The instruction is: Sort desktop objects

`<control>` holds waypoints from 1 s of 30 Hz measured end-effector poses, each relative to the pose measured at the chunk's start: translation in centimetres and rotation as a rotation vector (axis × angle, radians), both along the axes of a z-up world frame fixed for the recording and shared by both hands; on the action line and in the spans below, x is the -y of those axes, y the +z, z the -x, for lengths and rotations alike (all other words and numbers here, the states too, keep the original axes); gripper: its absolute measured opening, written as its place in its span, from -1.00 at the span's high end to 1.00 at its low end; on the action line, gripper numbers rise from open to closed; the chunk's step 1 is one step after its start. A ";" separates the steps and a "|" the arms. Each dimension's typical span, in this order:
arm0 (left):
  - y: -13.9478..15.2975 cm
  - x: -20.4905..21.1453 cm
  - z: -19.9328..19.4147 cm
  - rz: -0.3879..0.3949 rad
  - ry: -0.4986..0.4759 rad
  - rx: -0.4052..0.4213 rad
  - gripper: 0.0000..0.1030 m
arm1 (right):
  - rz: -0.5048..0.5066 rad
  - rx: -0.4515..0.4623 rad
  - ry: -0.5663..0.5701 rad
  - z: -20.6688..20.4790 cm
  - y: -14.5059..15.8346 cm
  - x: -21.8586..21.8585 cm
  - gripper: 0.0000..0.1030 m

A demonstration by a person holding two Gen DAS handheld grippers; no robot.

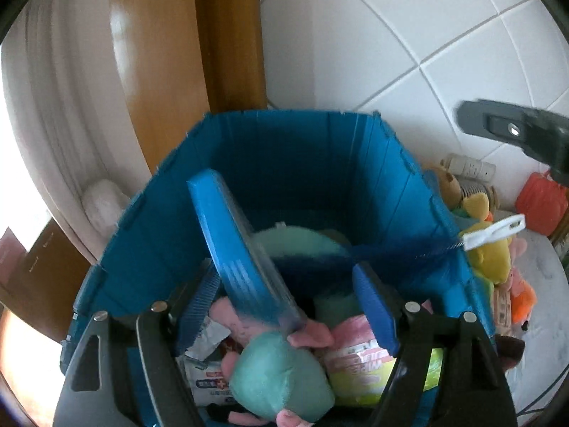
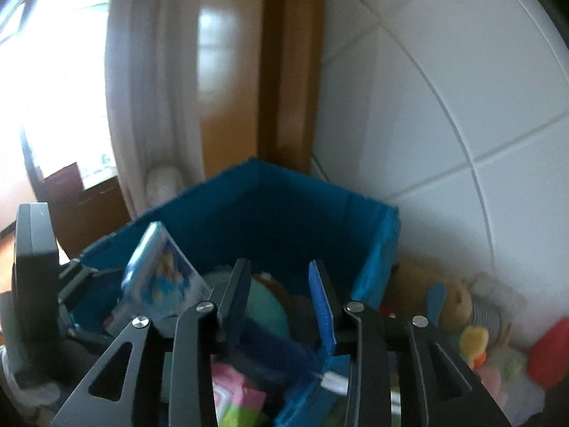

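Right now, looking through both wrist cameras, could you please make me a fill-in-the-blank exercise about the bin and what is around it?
1. The bin holding the soft toys is ___ in colour.
2. The brush lying across the bin's rim has a ___ handle.
3. The wall behind the bin is covered with white ___.
4. The jaws of the left gripper stand ___, pressing on nothing.

Missing words: blue; white; tiles; open.

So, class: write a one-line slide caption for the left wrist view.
Open left tool above a blue storage box, a blue case tilting among plush toys.
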State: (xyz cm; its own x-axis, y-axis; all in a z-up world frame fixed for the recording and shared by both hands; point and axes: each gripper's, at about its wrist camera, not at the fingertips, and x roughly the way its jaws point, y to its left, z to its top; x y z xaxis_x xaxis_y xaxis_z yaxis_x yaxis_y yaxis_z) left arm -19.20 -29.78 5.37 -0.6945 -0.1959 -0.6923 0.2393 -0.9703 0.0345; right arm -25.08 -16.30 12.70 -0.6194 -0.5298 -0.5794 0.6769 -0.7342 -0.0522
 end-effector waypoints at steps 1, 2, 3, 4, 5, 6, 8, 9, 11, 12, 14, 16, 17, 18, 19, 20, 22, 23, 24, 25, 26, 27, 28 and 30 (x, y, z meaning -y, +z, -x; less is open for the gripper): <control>-0.4 -0.2 0.0 0.005 -0.004 0.002 -0.49 | 0.002 0.009 -0.017 0.1 -0.6 -0.4 0.10; -0.7 -0.3 0.0 0.011 -0.009 0.003 -0.49 | 0.005 0.018 -0.031 0.2 -1.1 -0.8 0.05; -1.1 -0.5 0.0 0.017 -0.014 0.004 -0.49 | 0.009 0.027 -0.046 0.2 -1.5 -1.5 0.02; -1.1 -0.9 -0.3 0.022 -0.020 0.000 -0.51 | 0.013 0.037 -0.064 0.2 -1.9 -2.4 -0.08; -1.0 -1.3 -0.5 0.027 -0.026 -0.004 -0.58 | 0.020 0.044 -0.080 0.1 -2.3 -3.2 -0.25; -0.9 -1.8 -0.8 0.032 -0.032 -0.009 -0.62 | 0.027 0.048 -0.095 -0.1 -2.7 -4.0 -0.35; -0.6 -2.7 -1.5 0.035 -0.040 -0.026 -0.81 | 0.043 0.053 -0.119 -0.5 -3.2 -5.7 -0.65; -0.4 -3.1 -1.9 0.036 -0.043 -0.035 -0.82 | 0.050 0.055 -0.131 -0.8 -3.4 -6.6 -0.67; -0.1 -4.2 -2.7 0.036 -0.050 -0.054 -0.82 | 0.064 0.058 -0.149 -1.4 -3.8 -8.3 -0.69; 0.2 -4.9 -3.1 0.035 -0.053 -0.064 -0.82 | 0.069 0.061 -0.154 -1.8 -4.0 -9.2 -0.72; 0.8 -6.4 -4.0 0.032 -0.066 -0.087 -0.82 | 0.088 0.066 -0.163 -2.6 -4.4 -11.3 -0.79; 1.4 -8.2 -5.0 0.032 -0.080 -0.110 -0.82 | 0.102 0.064 -0.165 -3.4 -4.6 -13.5 -0.79; 1.7 -9.3 -5.5 0.032 -0.089 -0.122 -0.82 | 0.109 0.063 -0.165 -3.9 -4.7 -14.5 -0.79; 2.0 -10.4 -6.0 0.033 -0.097 -0.135 -0.82 | 0.111 0.064 -0.166 -4.4 -4.9 -15.7 -0.79; 2.1 -11.6 -6.3 0.029 -0.111 -0.141 -0.82 | 0.109 0.065 -0.168 -4.9 -5.3 -17.1 -0.79; 2.2 -12.8 -6.5 0.024 -0.127 -0.145 -0.82 | 0.107 0.066 -0.173 -5.3 -5.6 -18.3 -0.79; 2.3 -15.3 -7.0 0.015 -0.158 -0.154 -0.82 | 0.093 0.075 -0.184 -5.8 -6.7 -20.9 -0.77; 2.3 -16.6 -7.3 0.010 -0.173 -0.159 -0.82 | 0.086 0.084 -0.187 -6.0 -7.3 -22.0 -0.69; 2.1 -17.6 -7.4 0.003 -0.182 -0.156 -0.82 | 0.080 0.098 -0.190 -6.0 -7.9 -22.9 -0.65; 1.8 -18.5 -7.5 -0.005 -0.189 -0.151 -0.82 | 0.072 0.119 -0.195 -5.8 -8.9 -24.0 -0.63; 1.5 -19.5 -7.6 -0.013 -0.196 -0.146 -0.82 | 0.063 0.143 -0.201 -5.4 -10.0 -24.9 -0.63; 1.2 -20.5 -7.7 -0.020 -0.203 -0.141 -0.82 | 0.056 0.170 -0.208 -5.1 -11.2 -25.9 -0.63; 0.8 -21.4 -7.8 -0.028 -0.210 -0.136 -0.82 | 0.050 0.199 -0.216 -4.8 -12.4 -26.8 -0.63; -0.4 -23.0 -7.6 -0.035 -0.220 -0.106 -0.82 | 0.038 0.257 -0.233 -4.2 -15.0 -28.5 -0.63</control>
